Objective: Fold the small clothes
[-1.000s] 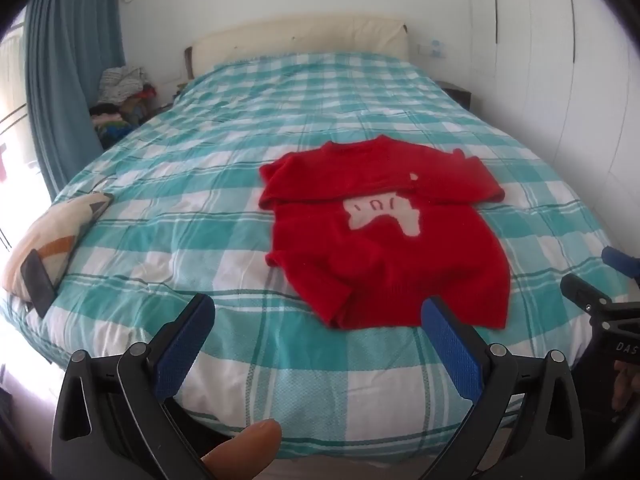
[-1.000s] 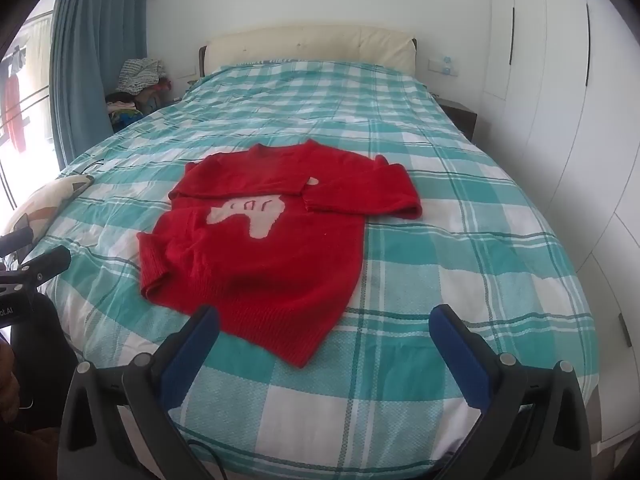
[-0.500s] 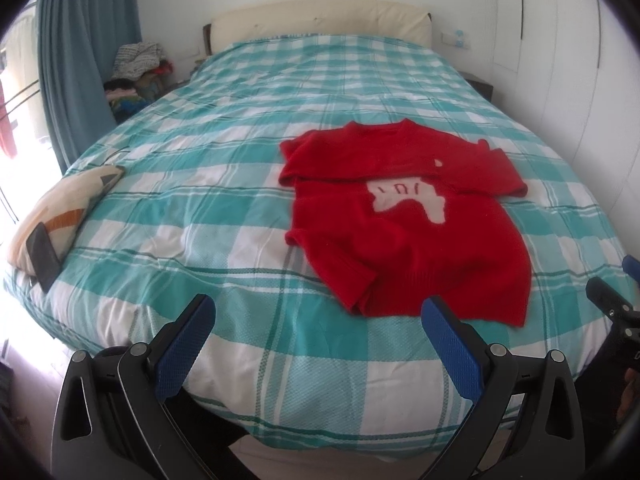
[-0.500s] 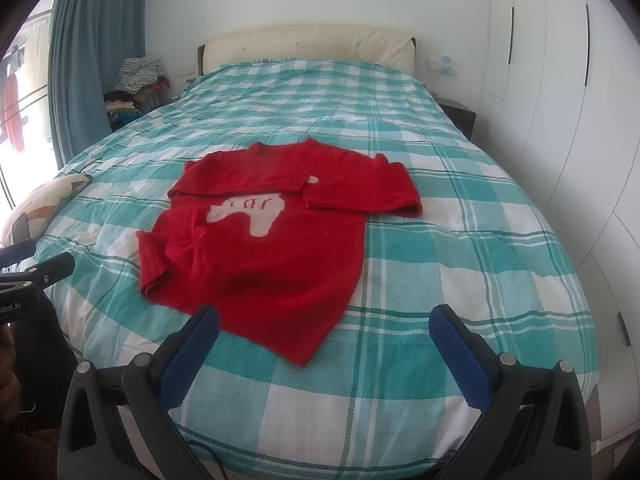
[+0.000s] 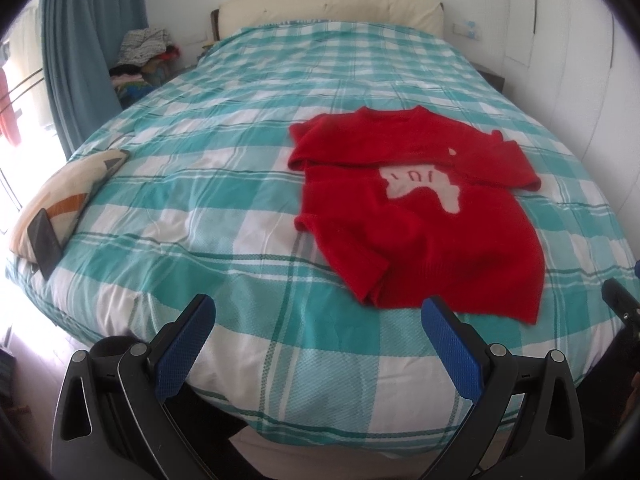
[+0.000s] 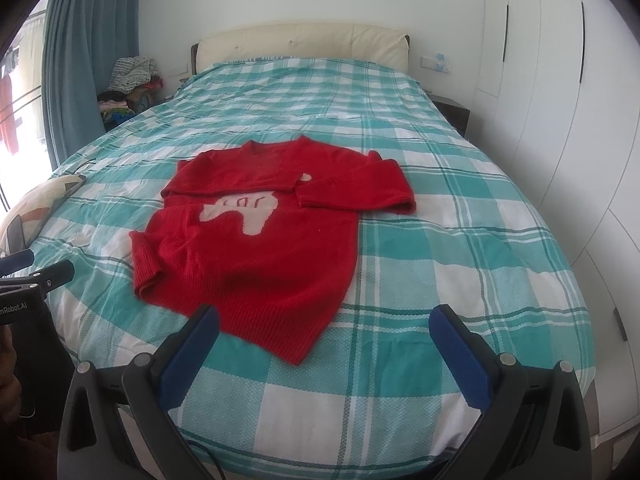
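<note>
Since the earlier frames, both cameras have shifted only slightly: in the left wrist view the red sweater (image 5: 420,208) now sits further right and the bed's left edge shows more, while the sweater itself has not changed shape or place.

Position of the workpiece: the red sweater lies face up on the checked bedcover (image 5: 240,208), toward the foot of the bed and nearer its right side. Both sleeves (image 6: 352,192) are already folded across the chest, partly covering the pale motif (image 6: 244,216). The hem (image 6: 264,332) is closest to the operator; its left corner is rumpled and turned under.

Tool state: the left hand-held gripper (image 5: 320,344) is released, jaws spread wide, holding nothing, and hangs short of the hem. The right hand-held gripper (image 6: 324,348) is likewise released and empty, its left finger just over the hem edge in view.

Judged step: the remaining fold is probably hem to collar. Recommended procedure:
1. Flatten the rumpled left hem corner first.
2. Pinch the two hem corners, one per gripper, taking both knit layers.
3. Lift evenly and carry the hem toward the collar (image 6: 276,146), keeping the sleeves undisturbed.
4. Lay down with edges aligned, then release.

Surroundings: a cushion (image 5: 60,200) with a phone (image 5: 44,240) leaning on it rests at the bed's left edge, well apart from the sweater. Beyond are the headboard (image 6: 304,44), a blue curtain (image 6: 80,60) and wardrobe doors (image 6: 560,100).
</note>
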Demonstrator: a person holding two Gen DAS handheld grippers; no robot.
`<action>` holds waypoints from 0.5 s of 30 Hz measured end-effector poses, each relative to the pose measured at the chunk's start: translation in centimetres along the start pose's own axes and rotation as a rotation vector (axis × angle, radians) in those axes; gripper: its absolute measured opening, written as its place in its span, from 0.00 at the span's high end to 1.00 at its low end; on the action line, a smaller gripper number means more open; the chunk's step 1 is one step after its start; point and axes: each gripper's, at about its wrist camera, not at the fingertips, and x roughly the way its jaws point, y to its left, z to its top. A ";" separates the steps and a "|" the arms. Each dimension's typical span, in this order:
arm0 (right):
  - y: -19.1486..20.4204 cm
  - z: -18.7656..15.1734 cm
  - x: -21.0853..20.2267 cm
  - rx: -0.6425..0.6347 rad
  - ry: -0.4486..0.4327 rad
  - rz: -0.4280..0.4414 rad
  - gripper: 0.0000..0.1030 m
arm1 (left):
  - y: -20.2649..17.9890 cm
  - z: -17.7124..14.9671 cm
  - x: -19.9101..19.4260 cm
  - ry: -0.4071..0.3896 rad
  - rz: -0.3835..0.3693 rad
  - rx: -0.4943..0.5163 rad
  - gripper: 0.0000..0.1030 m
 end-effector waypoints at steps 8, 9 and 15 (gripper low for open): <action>0.4 -0.1 0.1 -0.009 0.006 0.007 0.00 | 0.1 0.0 0.1 0.002 0.005 0.001 0.00; 0.4 -0.1 0.1 -0.010 0.006 0.007 0.00 | 0.2 0.0 0.1 0.002 0.005 0.002 0.00; 0.6 -0.2 0.1 -0.009 0.010 0.005 0.00 | 0.4 -0.1 0.2 0.007 0.008 0.002 0.00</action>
